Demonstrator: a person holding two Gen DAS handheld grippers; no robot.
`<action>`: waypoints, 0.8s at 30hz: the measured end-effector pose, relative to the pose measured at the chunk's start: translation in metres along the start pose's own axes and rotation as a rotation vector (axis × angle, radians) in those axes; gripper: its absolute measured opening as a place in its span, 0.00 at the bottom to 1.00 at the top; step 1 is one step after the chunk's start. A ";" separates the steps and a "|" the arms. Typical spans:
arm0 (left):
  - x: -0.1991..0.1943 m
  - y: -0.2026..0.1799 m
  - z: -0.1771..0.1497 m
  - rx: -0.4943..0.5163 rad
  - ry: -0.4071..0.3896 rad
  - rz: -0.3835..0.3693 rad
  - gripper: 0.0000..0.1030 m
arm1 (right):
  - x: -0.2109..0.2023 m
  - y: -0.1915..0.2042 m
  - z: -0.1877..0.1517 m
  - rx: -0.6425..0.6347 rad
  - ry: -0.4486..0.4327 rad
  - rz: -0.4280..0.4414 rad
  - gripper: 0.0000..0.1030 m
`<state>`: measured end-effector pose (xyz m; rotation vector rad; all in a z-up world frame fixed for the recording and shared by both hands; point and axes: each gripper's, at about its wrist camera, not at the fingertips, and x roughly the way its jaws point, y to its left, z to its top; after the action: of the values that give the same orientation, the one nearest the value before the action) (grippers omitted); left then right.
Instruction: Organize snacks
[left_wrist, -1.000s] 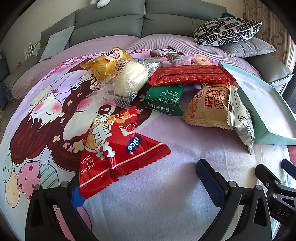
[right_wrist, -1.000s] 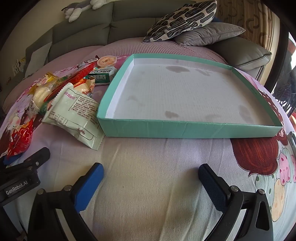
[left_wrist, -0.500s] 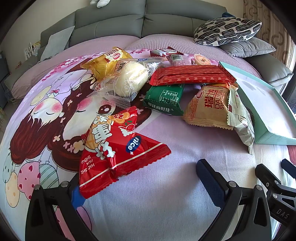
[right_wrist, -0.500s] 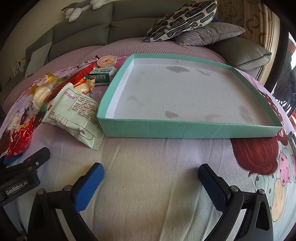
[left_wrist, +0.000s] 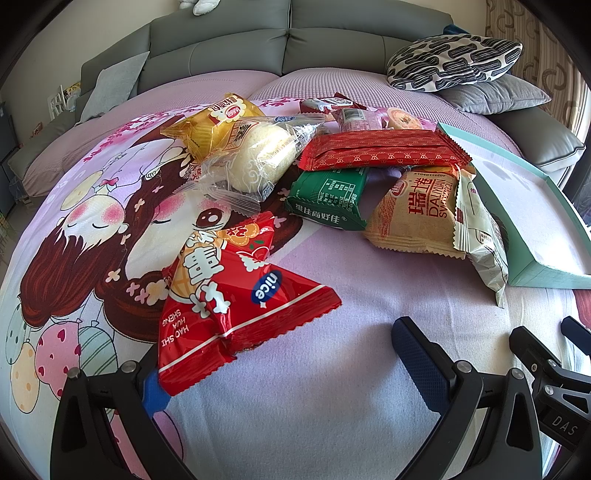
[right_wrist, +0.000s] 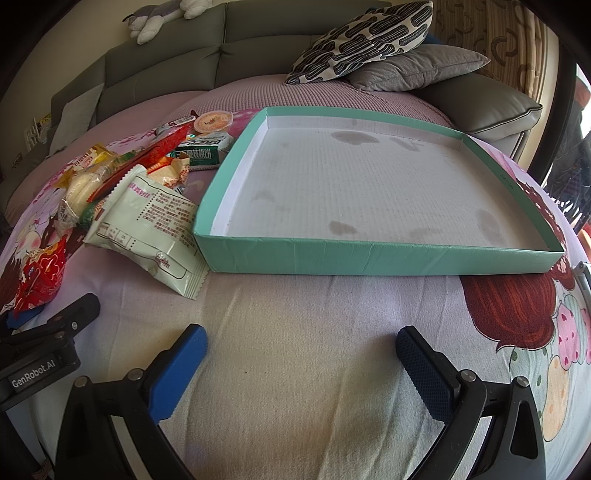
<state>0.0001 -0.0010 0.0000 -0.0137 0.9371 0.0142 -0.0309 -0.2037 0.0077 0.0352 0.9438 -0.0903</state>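
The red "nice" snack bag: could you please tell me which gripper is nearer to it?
Left. The left gripper has the red "nice" bag overlapping its left finger; the right gripper faces the teal tray.

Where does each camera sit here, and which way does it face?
Left wrist: on the left gripper, low over the cartoon-print bedsheet, facing the snack pile; its open fingers flank the red triangular snack bag.
Right wrist: on the right gripper, facing the shallow teal cardboard box; open fingers show, holding nothing.
Shared: the box, the white snack packet, the black-and-white patterned pillow.
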 end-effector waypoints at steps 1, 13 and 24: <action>0.000 0.000 0.000 0.000 0.000 0.000 1.00 | 0.000 0.000 0.000 0.000 0.000 0.000 1.00; 0.000 0.000 0.000 0.000 0.000 0.000 1.00 | 0.000 0.000 0.000 0.000 0.000 0.000 1.00; 0.000 0.002 0.000 -0.002 0.004 -0.004 1.00 | -0.006 -0.001 0.000 0.017 0.000 0.015 1.00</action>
<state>0.0004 0.0011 0.0003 -0.0174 0.9412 0.0120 -0.0341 -0.2043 0.0123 0.0577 0.9424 -0.0841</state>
